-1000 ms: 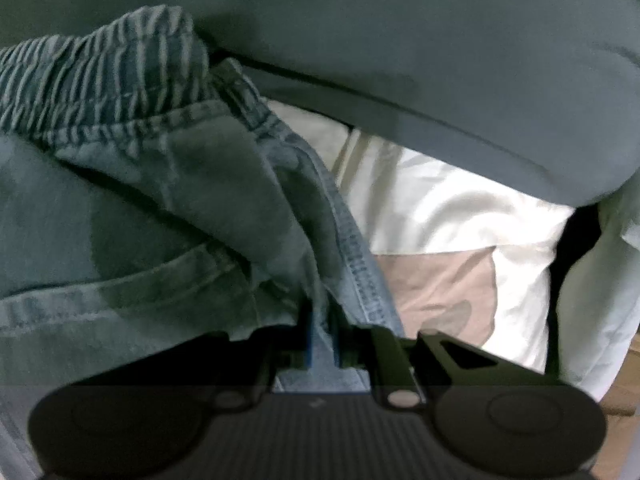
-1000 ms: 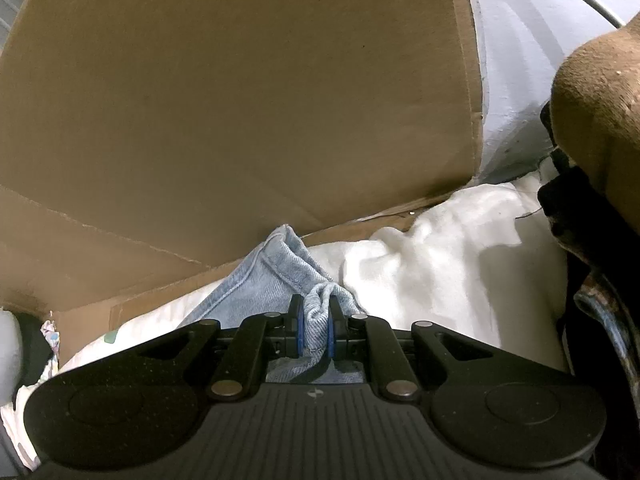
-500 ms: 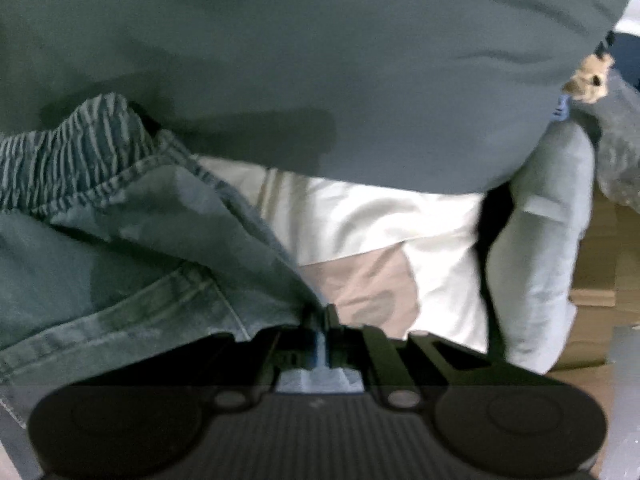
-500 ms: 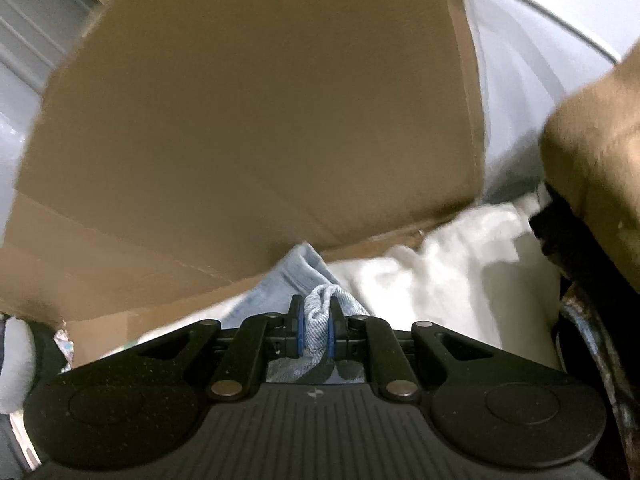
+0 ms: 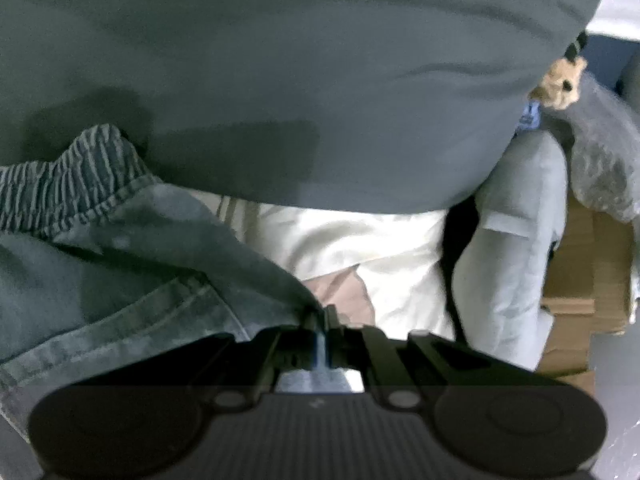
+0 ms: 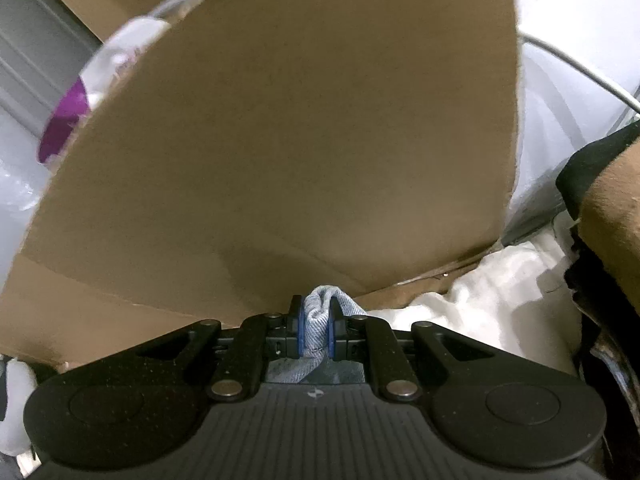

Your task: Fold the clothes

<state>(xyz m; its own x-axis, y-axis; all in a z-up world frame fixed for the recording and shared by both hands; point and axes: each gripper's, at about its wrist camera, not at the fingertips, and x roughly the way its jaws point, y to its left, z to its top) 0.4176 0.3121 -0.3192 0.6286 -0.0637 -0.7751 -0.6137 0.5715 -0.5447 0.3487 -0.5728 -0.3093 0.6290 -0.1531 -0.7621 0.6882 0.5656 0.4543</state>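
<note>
Blue denim shorts with a gathered elastic waistband fill the left of the left wrist view, hanging in folds. My left gripper is shut on a thin edge of that denim, which runs up to the left from the pads. In the right wrist view my right gripper is shut on a bunched lump of pale denim that sticks up between the blue pads. The rest of the garment is hidden below both grippers.
A person's grey-green top covers the upper left wrist view, with white cloth and a pale grey garment below it. A big cardboard box wall stands right in front of the right gripper, white fabric to its right.
Both grippers have risen with the denim. The left view has swung right, the grey garment coming into sight. In the right view the box wall sank, showing its top edge.
</note>
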